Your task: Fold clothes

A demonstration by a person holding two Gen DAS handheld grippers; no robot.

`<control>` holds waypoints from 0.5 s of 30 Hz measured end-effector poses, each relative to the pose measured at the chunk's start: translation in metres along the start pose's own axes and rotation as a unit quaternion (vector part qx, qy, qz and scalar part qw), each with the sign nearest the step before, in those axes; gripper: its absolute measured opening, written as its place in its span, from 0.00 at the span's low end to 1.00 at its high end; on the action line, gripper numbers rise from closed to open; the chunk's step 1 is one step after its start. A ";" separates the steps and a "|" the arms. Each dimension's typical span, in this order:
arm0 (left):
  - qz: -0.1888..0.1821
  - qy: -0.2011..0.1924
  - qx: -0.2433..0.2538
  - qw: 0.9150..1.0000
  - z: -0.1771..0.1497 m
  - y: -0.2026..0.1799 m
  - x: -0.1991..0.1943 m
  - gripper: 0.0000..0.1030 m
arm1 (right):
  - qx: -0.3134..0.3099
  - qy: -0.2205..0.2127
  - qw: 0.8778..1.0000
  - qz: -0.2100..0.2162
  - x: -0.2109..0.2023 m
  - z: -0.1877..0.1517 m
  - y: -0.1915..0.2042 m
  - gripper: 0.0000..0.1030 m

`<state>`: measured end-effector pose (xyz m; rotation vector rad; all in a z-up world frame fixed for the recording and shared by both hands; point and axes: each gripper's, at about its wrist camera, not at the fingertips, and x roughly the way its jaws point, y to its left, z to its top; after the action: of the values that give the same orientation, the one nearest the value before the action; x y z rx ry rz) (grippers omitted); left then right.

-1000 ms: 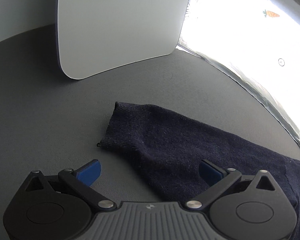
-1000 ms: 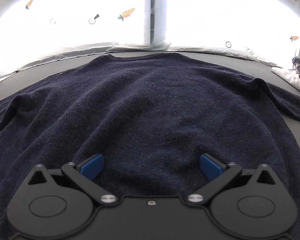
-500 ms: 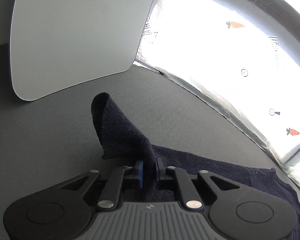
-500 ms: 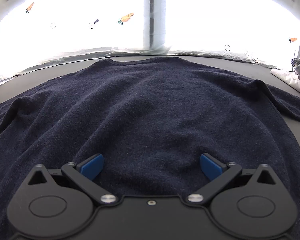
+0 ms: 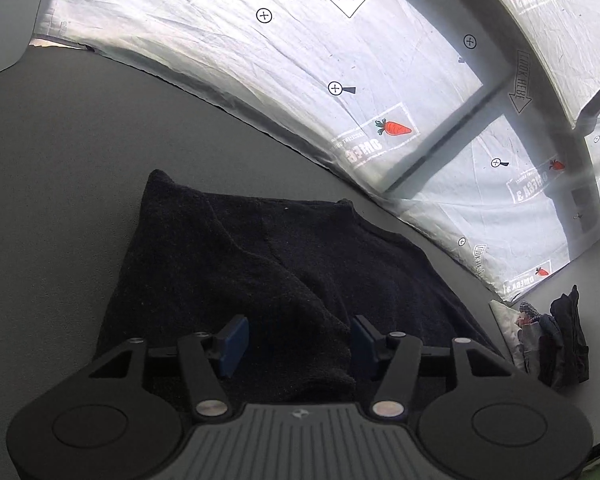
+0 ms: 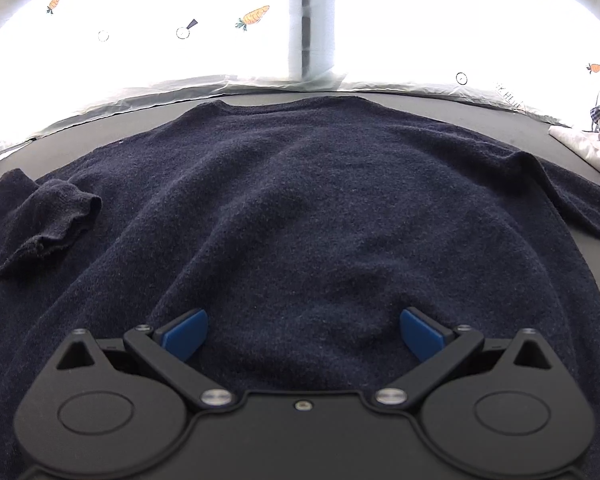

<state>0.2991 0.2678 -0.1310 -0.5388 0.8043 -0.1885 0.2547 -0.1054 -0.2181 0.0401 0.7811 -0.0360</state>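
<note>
Moved since 0.5 s ago: left sleeve released, now folded onto sweater body, cuff at left of frame. One dark navy knit sweater, flat on grey bench, right sleeve spread out. Left tool partly spread, blue pads astride sleeve cloth, not pinching. Right tool spread wide, low over hem, empty. Two tools, one clothes pile at right.
</note>
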 end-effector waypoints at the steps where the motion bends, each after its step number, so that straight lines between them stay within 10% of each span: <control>1: 0.023 0.001 -0.004 1.000 0.001 0.004 0.001 0.59 | -0.002 0.011 1.000 0.006 0.001 0.004 -0.001 1.00; 9: 0.125 0.011 -0.072 0.989 0.001 0.048 0.001 0.66 | 0.182 -0.018 0.979 0.094 -0.021 0.029 -0.042 0.89; 15: 0.131 0.036 -0.106 0.985 -0.001 0.064 0.010 0.74 | 0.387 -0.010 0.888 0.247 0.001 0.043 -0.063 0.47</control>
<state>0.3026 0.3180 -0.1721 -0.6220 0.9639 0.1219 0.2823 -0.1706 -0.1898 0.9986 0.6752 0.1397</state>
